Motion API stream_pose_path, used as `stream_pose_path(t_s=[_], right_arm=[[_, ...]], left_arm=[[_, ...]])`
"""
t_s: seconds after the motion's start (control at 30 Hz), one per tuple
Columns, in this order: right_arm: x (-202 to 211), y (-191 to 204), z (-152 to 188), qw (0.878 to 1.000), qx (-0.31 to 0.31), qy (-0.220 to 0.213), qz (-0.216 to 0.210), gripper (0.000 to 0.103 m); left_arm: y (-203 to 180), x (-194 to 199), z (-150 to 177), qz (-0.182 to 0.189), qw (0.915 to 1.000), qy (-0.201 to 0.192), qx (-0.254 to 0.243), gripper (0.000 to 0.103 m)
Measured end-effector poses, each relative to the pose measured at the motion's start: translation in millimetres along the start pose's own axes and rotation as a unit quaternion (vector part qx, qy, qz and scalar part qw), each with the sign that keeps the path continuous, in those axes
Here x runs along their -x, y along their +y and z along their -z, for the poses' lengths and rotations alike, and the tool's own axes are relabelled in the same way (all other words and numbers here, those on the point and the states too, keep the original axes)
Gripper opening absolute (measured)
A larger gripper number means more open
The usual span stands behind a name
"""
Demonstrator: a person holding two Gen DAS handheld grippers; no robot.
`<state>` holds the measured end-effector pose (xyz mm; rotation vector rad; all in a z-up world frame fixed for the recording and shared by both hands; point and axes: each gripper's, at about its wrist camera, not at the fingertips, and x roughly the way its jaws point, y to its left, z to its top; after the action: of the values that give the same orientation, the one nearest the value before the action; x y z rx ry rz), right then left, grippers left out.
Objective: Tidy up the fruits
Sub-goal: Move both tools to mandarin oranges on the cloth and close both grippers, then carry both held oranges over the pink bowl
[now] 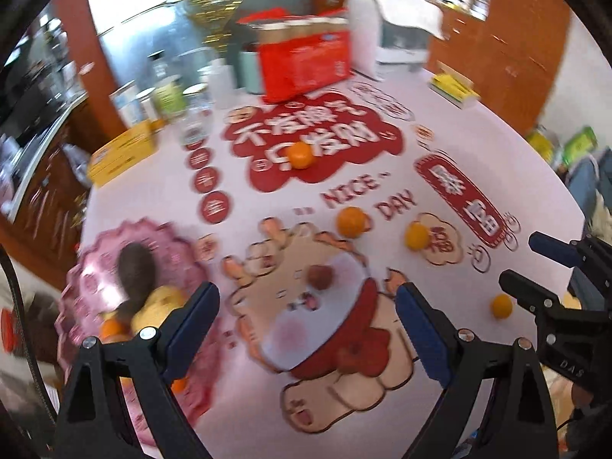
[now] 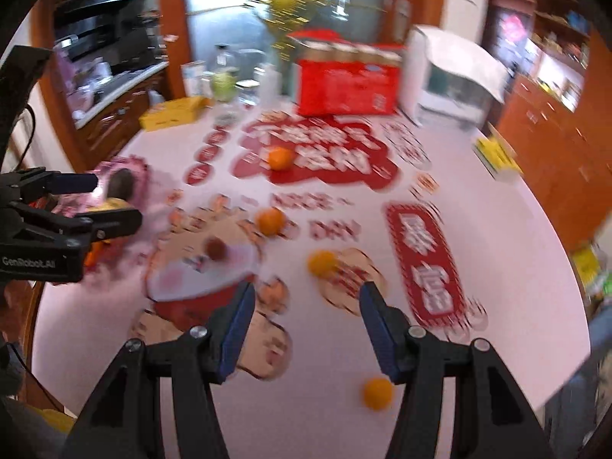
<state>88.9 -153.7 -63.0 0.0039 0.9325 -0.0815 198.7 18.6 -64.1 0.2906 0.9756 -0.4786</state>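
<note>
My left gripper [image 1: 308, 329] and right gripper [image 2: 308, 331] are matte black plastic frames with angled struts, silver screws at the pivots and blue pads lining the fingers [image 2: 235, 334]. The left one's housing reads "GenRobot.AI" in white lettering.

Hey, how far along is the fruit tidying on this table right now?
Partly done. The pink plate already holds a dark fruit, a yellow one and an orange one. Nothing is in hand: the left tongs and right tongs are both open and empty. Left on the table: four oranges and a small reddish fruit.
</note>
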Motion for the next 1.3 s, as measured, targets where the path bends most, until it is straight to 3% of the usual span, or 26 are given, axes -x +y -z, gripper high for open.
stream_pose_path(t_s=[0.37,0.8,1.03,1.2,1.3], right_arm=[[-28.6,-77.4,57.1,0.994,-0.079,0.066,0.025,0.057],[-54.7,-98.3,94.6,0.988,-0.104,0.108,-0.023,0.057],[-66.3,-91.2,92.5,0.988,-0.083,0.115,-0.062,0.052],[-75.6,-84.7,88.4,0.985,-0.071,0.124,-0.093,0.032],[-79.3,-80.3,86.6,0.985,-0.061,0.127,-0.099,0.030]], left_arm=[[-84.5,-70.9,-16.4,0.030,0.9929,0.022,-0.113,0.093],[-138.5,-138.1,-31.1,0.049,0.9879,0.050,-0.138,0.093],[-142.1,-159.2,-38.4,0.056,0.9885,0.072,-0.121,0.072],[-145.1,-170.6,-37.8,0.066,0.9870,0.094,-0.113,0.053],[-145.7,-175.9,-37.8,0.063,0.9875,0.098,-0.106,0.044]])
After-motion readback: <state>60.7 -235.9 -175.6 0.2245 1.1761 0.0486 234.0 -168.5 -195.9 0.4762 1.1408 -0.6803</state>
